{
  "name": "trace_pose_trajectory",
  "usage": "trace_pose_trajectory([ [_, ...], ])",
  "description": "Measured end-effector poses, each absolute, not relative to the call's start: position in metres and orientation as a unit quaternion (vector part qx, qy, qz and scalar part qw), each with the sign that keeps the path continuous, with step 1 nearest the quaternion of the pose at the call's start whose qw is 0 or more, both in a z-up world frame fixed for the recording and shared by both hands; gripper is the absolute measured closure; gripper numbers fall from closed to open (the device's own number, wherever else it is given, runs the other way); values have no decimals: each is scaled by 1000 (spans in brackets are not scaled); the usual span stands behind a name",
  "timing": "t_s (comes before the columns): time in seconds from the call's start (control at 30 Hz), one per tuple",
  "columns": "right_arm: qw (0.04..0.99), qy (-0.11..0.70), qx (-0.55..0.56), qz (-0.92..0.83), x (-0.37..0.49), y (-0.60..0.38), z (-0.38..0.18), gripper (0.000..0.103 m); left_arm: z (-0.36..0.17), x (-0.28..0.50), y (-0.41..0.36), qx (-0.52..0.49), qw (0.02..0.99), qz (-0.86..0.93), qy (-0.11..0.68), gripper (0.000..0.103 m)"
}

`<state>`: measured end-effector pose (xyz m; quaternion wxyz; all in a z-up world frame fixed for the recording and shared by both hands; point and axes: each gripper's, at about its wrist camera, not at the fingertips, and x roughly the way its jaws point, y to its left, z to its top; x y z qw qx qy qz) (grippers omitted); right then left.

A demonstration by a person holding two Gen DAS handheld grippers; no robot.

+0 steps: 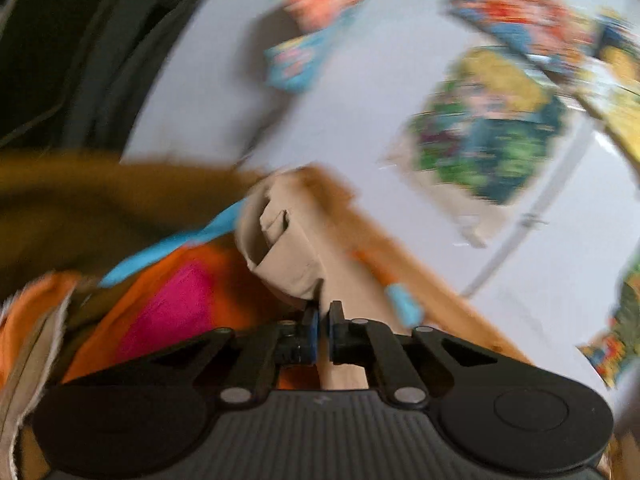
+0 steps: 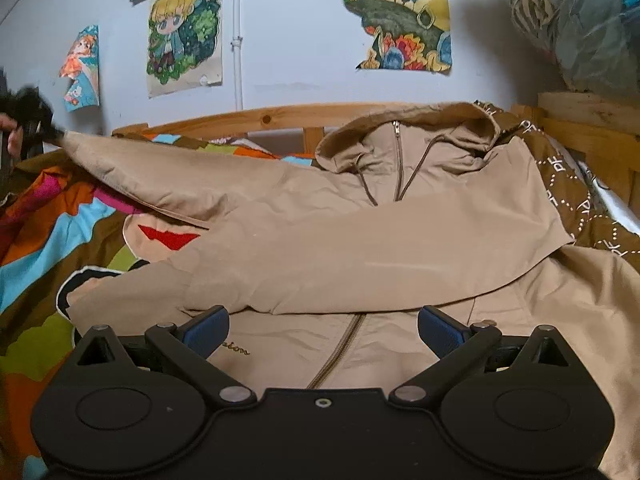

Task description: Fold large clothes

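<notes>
On the bed's patchwork quilt [image 2: 44, 236] a beige hooded jacket [image 2: 360, 248] lay front up, its zip running lengthwise toward the hood by the wooden bed rail [image 2: 240, 116]. One sleeve was folded across the chest. Over the hem hovered the right tool [image 2: 323, 330], spread wide and empty. Beyond the quilt's far edge the left tool [image 1: 323, 322] pinched the other sleeve's cuff.

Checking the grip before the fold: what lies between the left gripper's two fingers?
In the left wrist view, the left gripper is pinched on a bunched fold of the beige jacket, so fabric fills the gap.
</notes>
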<state>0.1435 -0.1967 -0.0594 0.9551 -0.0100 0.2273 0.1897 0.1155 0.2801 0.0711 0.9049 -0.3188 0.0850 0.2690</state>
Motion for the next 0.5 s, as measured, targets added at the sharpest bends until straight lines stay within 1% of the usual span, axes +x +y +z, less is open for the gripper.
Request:
trace_pose_trajectory([
  [0.1,958,219,-2,187,142,-203,-56,2,110,124,245,-271,938,208,60,100],
  [0.27,963,209,10,170,140,-220,-53,2,157,143,163,-176,980,78,48,100],
  [0.37,965,209,16,158,137,-230,-55,2,169,161,103,-122,991,-16,59,100],
  [0.5,968,212,19,132,133,-249,-60,2,161,192,29,-99,983,-123,95,100],
])
